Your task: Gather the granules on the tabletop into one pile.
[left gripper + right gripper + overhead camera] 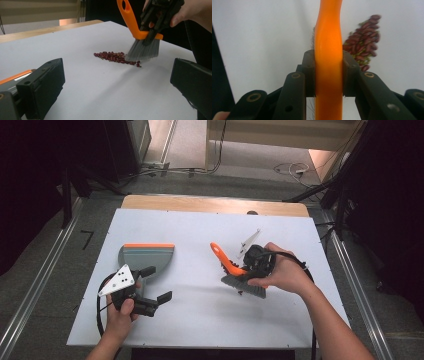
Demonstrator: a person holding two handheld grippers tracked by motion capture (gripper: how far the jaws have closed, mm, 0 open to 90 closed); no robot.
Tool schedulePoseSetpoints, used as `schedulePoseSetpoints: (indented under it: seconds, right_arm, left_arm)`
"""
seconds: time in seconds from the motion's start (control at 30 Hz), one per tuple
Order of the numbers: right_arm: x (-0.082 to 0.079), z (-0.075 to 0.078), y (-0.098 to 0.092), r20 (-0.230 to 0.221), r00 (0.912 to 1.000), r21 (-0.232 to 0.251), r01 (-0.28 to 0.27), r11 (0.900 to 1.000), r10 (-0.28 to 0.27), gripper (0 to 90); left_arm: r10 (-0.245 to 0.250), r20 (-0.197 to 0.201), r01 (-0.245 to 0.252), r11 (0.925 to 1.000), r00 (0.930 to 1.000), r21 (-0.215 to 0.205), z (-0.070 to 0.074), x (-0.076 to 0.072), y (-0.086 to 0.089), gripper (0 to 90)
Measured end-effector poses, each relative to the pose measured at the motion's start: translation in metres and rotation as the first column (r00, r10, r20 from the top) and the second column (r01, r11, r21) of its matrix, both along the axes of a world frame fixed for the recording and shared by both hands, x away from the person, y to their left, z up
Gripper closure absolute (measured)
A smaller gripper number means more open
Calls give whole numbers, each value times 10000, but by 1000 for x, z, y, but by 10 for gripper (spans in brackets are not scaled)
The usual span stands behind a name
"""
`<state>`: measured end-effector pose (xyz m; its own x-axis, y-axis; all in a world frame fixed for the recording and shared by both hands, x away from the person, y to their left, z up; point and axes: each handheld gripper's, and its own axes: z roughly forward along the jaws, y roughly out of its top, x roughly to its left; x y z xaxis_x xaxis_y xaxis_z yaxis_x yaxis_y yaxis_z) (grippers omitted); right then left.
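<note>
From above, we see the right gripper (pixel 250 270) clenched on the orange brush (pixel 235 270) over the white worktop (pixel 200 320), while the left gripper (pixel 155 285) rests just beside the grey dustpan (pixel 147 256), its fingers released. In the left gripper view, the brush bristles touch the red beans (pixel 116 56). In the right gripper view, we see both fingers (pixel 308 72) pressing the brush handle, the beans just beside it.

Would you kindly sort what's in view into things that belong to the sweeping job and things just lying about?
In use:
- brush, held in the right gripper
- red beans
- dustpan
- left gripper, open

Lying about:
- cables on the floor beyond the table
</note>
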<state>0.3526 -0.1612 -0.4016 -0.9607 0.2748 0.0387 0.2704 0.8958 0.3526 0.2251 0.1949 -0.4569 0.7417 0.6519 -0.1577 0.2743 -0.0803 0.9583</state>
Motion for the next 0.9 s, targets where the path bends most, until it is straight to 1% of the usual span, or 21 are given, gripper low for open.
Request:
schedulePoseSetpoints:
  seconds: [0.07, 0.1, 0.13, 0.23, 0.3, 0.33, 0.4, 0.43, 0.47, 0.5, 0.53, 0.57, 0.63, 0.7, 0.73, 0.8, 0.83, 0.87, 0.9]
  right_arm:
    - [-5, -7, -1, -157, 9989, -43, -437, 9990, 436, 683]
    - [-9, -9, -1, -317, 9985, -151, -446, 9989, 441, 684]
    - [-10, -13, 0, -298, 9971, -296, -711, 9970, 702, 684]
    - [-11, -23, 4, -388, 9962, -749, -805, 9939, 777, 684]
    - [-7, -27, 6, -255, 9965, -719, -809, 9941, 792, 685]
    - [-3, -27, 6, -304, 9969, -687, -743, 9949, 724, 685]
    - [2, -29, 6, -179, 9966, -674, -814, 9944, 803, 682]
    - [4, -29, 6, -84, 9953, -637, -968, 9933, 965, 681]
    - [7, -30, 6, 82, 9923, -559, -1233, 9908, 1240, 680]
    - [10, -31, 6, 343, 9885, -475, -1459, 9882, 1475, 679]
    - [13, -32, 6, 426, 9853, -380, -1637, 9858, 1653, 678]
    - [14, -32, 6, 454, 9850, -442, -1647, 9854, 1667, 677]
    - [16, -32, 7, 695, 9770, -367, -1992, 9793, 2013, 677]
    - [18, -32, 7, 659, 9796, -397, -1877, 9814, 1900, 676]
    - [20, -32, 8, 725, 9783, -364, -1920, 9807, 1942, 676]
    - [24, -32, 8, 760, 9785, -305, -1901, 9813, 1919, 676]
    - [26, -33, 8, 706, 9790, -245, -1901, 9815, 1914, 675]
    - [28, -33, 8, 751, 9795, -153, -1863, 9824, 1870, 675]
    - [30, -33, 8, 763, 9806, -162, -1798, 9836, 1805, 675]
  left_arm:
    - [-6, 2, 6, 10000, 10000, -6, 0, 0, 0, 3]
    - [3, -6, -3, 10000, 10000, 0, 0, 0, 0, 3]
    - [11, 3, -11, 10000, 10000, -21, 0, 0, 0, 3]
    - [-4, -25, 4, 10000, 10000, -15, 0, 0, -1, 3]
    - [-9, -17, 9, 10000, 10000, 4, 0, 0, -2, 3]
    - [-19, -9, 19, 10000, 10000, 27, 0, 0, -2, 3]
    - [-21, 3, 21, 10000, 10000, 10, 0, 0, -2, 3]
    - [-19, -4, 19, 10000, 10000, 14, 0, 0, -1, 3]
    - [-30, -1, 30, 10000, 10000, 5, 0, 0, -1, 3]
    - [-30, 2, 30, 10000, 10000, 7, 0, 0, -1, 4]
    - [-29, -3, 29, 10000, 10000, 8, 0, 0, -1, 3]
    - [-32, -2, 32, 10000, 10000, 7, 0, 0, -1, 3]
    - [-46, -9, 46, 10000, 10000, 26, 0, 0, -2, 3]
    - [-62, -8, 62, 10000, 10000, 52, 0, 0, -2, 3]
    - [-64, -10, 64, 10000, 10000, 57, 0, 0, -2, 4]
    - [-66, -11, 66, 10000, 10000, 56, 0, 0, -2, 3]
    - [-58, -15, 59, 10000, 10000, 48, 0, 0, -2, 3]
    - [-52, -18, 52, 10000, 10000, 50, 0, 0, -2, 3]
    - [-50, -16, 50, 10000, 10000, 54, 0, 0, -2, 3]
